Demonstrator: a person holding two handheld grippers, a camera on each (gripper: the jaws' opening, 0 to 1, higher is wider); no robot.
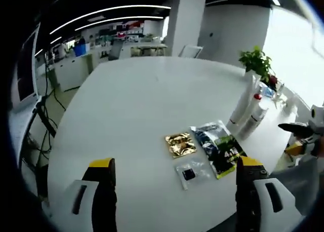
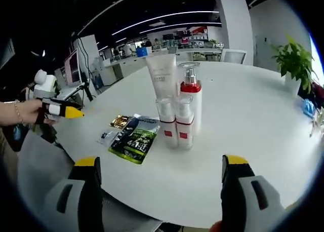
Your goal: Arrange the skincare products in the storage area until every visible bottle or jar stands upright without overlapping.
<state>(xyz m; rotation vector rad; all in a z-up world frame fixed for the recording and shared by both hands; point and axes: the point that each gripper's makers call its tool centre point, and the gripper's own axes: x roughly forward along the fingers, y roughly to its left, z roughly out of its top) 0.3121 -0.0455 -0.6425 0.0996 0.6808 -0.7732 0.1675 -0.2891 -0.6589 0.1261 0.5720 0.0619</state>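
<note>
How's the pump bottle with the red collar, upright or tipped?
Upright. In the right gripper view the pump bottle stands base-down on the white table, pump on top, beside the white tube.

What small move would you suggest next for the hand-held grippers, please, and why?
Probably hold back and check rather than grasp. In the right gripper view the white tube, the tall red-collared pump bottle and two small red-labelled bottles already stand upright, close together. The right hand-held gripper is open with nothing between its jaws. Only the flat green-and-black sachet and gold foil sachet lie beside them.
</note>
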